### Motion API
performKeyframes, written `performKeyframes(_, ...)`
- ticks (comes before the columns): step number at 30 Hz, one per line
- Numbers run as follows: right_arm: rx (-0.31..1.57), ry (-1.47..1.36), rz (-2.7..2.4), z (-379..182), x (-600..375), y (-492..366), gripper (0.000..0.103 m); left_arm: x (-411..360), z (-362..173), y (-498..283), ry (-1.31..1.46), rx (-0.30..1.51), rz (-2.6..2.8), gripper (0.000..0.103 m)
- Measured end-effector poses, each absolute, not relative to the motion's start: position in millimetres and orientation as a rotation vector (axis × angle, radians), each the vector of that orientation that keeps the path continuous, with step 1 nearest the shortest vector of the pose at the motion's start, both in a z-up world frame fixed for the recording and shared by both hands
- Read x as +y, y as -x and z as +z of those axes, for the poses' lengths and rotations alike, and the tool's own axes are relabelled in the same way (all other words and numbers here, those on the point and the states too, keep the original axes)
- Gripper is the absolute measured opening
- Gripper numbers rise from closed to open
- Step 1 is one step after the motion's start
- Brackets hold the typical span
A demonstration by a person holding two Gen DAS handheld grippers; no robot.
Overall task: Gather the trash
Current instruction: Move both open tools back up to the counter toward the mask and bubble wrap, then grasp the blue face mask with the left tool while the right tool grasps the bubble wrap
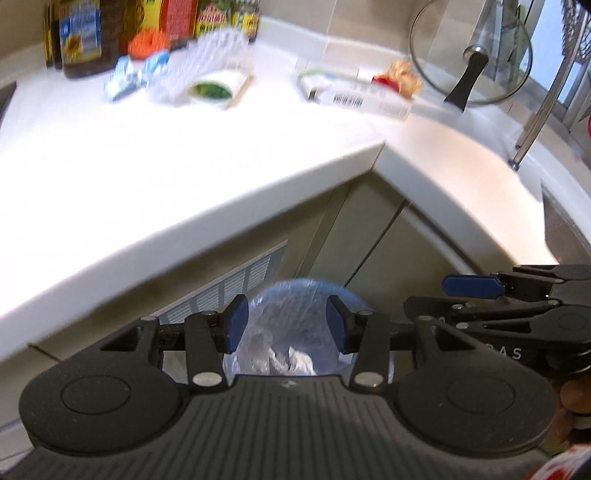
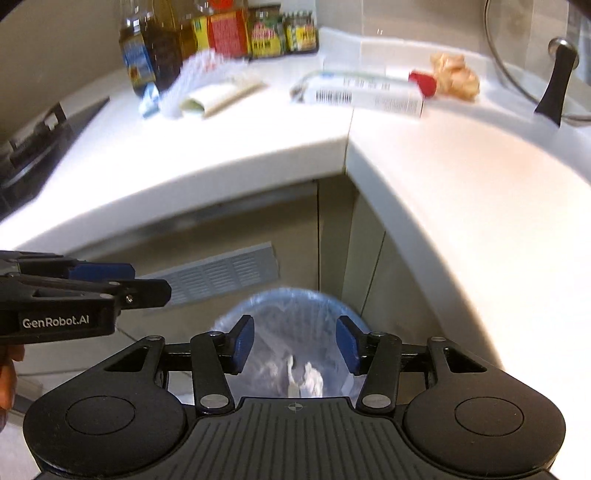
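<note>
A blue bin lined with a clear bag (image 1: 291, 295) (image 2: 284, 306) stands on the floor in the counter's inner corner, with crumpled white paper (image 2: 308, 378) inside. My left gripper (image 1: 286, 325) is open and empty above it. My right gripper (image 2: 295, 343) is open and empty above it too. Each gripper shows in the other's view, the right one in the left wrist view (image 1: 476, 288) and the left one in the right wrist view (image 2: 103, 273). On the white counter (image 1: 147, 155) lie a white barcoded box (image 2: 369, 96), a red and tan wrapper (image 2: 452, 75), a clear plastic tray (image 1: 207, 70), a green-printed packet (image 1: 214, 90) and a blue-white wrapper (image 1: 129, 75).
Oil bottles and jars (image 2: 221, 35) line the back wall. A glass pot lid with black handle (image 1: 471, 62) leans at the back right. A stove (image 2: 33, 147) is at the left. A vent grille (image 2: 218, 273) sits in the cabinet front.
</note>
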State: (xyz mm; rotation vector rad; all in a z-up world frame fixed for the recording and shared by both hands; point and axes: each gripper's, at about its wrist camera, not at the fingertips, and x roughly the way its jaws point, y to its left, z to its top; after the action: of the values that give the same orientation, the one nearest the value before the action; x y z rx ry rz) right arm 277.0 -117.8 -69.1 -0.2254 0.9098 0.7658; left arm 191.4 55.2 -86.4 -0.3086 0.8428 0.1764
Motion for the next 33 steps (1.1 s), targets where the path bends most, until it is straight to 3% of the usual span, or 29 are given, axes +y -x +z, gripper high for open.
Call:
performKeyframes(15,0.761,0.121,0.797,-1,-107,-317,0.060,89,-17,-221,0.236,0.695,0.260,0.044)
performKeyframes(33,0.735,0.054,0.971,18,-57,-365,0.060,148,7,-253,0.123,0.661,0.452,0.046)
